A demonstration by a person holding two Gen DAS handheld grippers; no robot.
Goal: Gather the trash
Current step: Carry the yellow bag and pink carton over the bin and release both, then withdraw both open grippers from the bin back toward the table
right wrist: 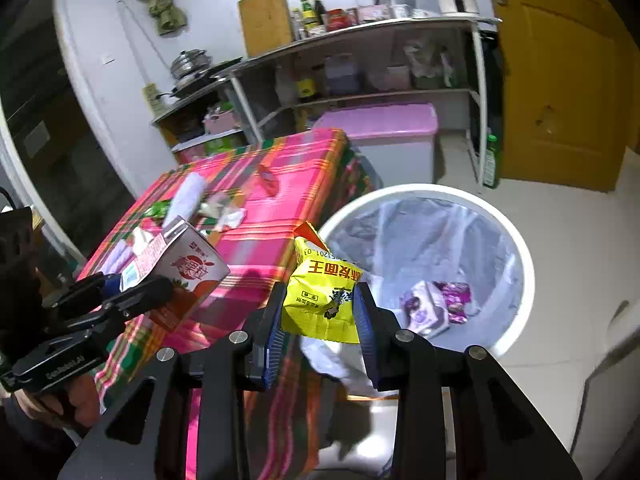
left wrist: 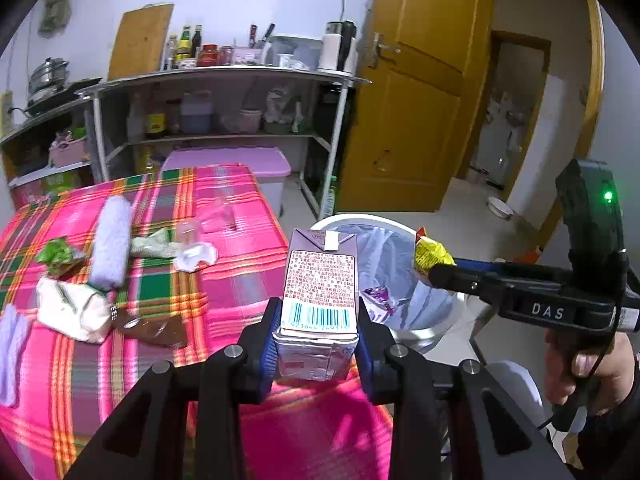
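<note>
Plainly, both grippers carry trash. The left gripper (left wrist: 318,320) has its jaws clenched on a drink carton (left wrist: 320,284), which stands upright between the two blue pads; the barcode panel faces the left wrist camera and the folded top points up and away. The carton's lower end sits deep between the jaws, pads pressing on both narrow sides. In the right wrist view the same carton (right wrist: 188,272) shows its printed front with a red fruit picture, held over the near edge of the tabletop (right wrist: 260,248).

The right gripper (right wrist: 320,312) has its jaws closed on a yellow snack wrapper (right wrist: 320,296). The crumpled wrapper fills the gap between the pads, its torn orange-edged top sticking up above them. From the left wrist camera the wrapper (left wrist: 430,254) is seen at the tip of the right gripper, just over the rim of the trash bin (left wrist: 360,220).

The white bin (right wrist: 516,248), lined with a clear bag, stands on the floor just beside the tabletop's corner, ahead of the right gripper. Purple wrappers (right wrist: 440,304) lie at its bottom.

On the pink plaid tabletop lie a green wrapper (left wrist: 60,254), a rolled pale cloth (left wrist: 110,244), a crumpled white tissue (left wrist: 196,256), a white tissue pack (left wrist: 74,312) and a brown wrapper (left wrist: 152,326).
</note>
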